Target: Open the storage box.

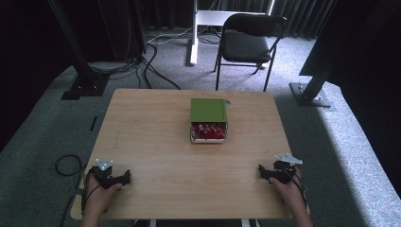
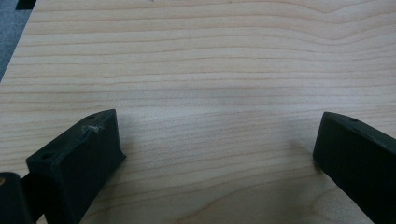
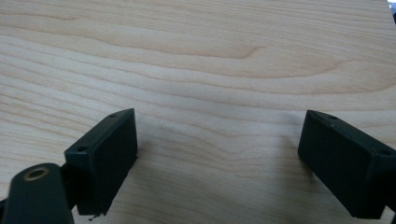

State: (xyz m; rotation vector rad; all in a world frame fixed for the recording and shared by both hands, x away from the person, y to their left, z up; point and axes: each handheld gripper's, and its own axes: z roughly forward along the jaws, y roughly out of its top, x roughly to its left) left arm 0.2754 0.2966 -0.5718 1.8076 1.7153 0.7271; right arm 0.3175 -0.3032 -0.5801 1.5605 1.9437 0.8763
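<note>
You are resting both grippers on the table (image 1: 156,142) near its front corners, the left gripper (image 1: 126,178) and the right gripper (image 1: 261,171) each with jaws spread wide over bare wood, gripping nothing. One box (image 1: 208,120) is sitting near the middle of the table, toward the far edge, its green lid (image 1: 208,110) slid back so red packets (image 1: 208,131) are showing; their count is too small to tell. It looks like light, crushable cardboard, so you are likely best gripping the side walls gently.
</note>
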